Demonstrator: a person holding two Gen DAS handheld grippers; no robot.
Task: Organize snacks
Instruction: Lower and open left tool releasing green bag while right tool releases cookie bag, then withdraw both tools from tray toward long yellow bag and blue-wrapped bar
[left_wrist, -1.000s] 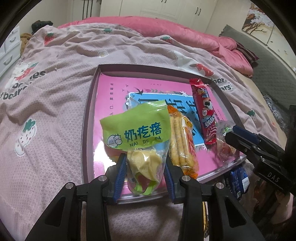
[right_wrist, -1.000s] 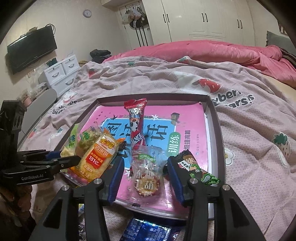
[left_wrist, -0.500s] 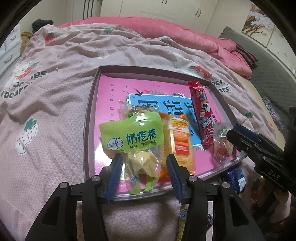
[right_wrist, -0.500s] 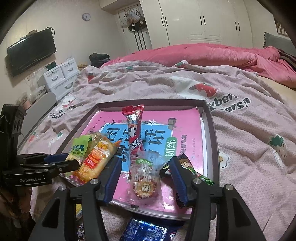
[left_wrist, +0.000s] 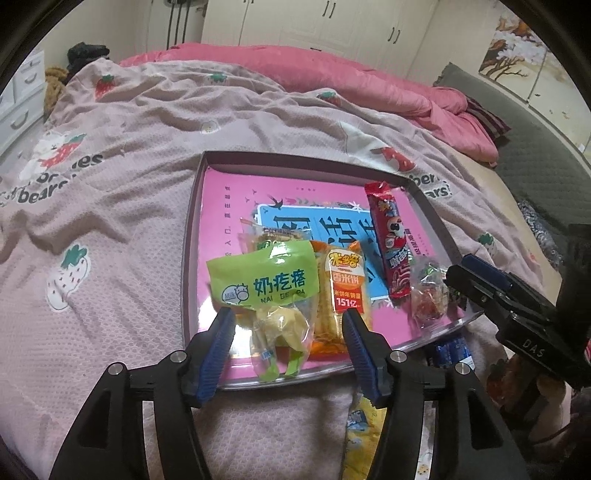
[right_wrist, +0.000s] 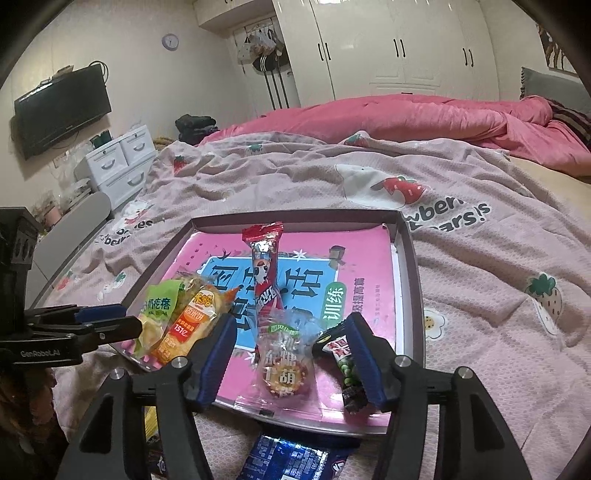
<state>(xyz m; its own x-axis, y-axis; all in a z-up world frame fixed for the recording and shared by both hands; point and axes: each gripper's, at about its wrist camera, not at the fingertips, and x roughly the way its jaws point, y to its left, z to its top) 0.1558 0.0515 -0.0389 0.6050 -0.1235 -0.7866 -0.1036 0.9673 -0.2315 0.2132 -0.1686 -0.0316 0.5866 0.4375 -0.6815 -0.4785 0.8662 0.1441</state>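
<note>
A shallow box (left_wrist: 192, 236) lined with a pink book lies on the bed. Along its near edge lie a green milk-snack bag (left_wrist: 266, 288), an orange rice-cracker pack (left_wrist: 343, 291), a long red packet (left_wrist: 391, 243) and a clear candy bag (left_wrist: 428, 295). My left gripper (left_wrist: 288, 332) is open, its jaws either side of the green bag's lower end. My right gripper (right_wrist: 291, 343) is open around the clear candy bag (right_wrist: 284, 365). A dark green-pea packet (right_wrist: 343, 365) lies by its right finger.
A blue packet (right_wrist: 288, 458) lies on the blanket below the box's near edge, and a yellow packet (left_wrist: 356, 424) lies under my left gripper. A pink duvet (right_wrist: 406, 118) is bunched at the back. Drawers (right_wrist: 122, 162) stand at the left.
My left gripper has opened wider and drawn back from the green bag, which now lies in the box. The rice-cracker pack has turned face up. My right gripper has drawn back slightly.
</note>
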